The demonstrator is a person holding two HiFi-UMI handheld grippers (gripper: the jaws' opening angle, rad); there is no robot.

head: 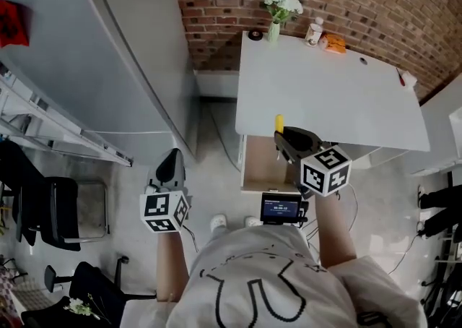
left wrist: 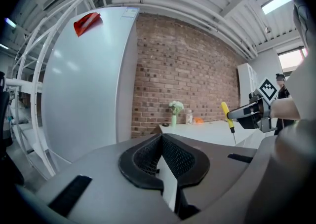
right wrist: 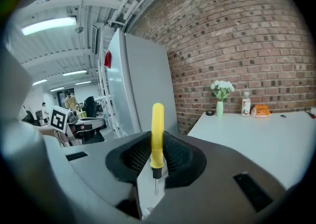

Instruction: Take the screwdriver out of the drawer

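Brick wall [head: 325,1] backs the white worktop [head: 325,95]; above its near edge and the open drawer [head: 261,169], the right hand-held gripper [head: 285,140] clamps the yellow screwdriver [right wrist: 157,131] upright. The left hand-held gripper [head: 172,160] has its jaws together, empty.

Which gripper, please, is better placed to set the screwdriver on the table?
Right: the right gripper holds the screwdriver at the table edge; the left gripper is empty, away over the floor.

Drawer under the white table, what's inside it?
The drawer shows only bare wooden bottom. Its back is hidden under the table, its right side behind the right tool gripping the yellow screwdriver.
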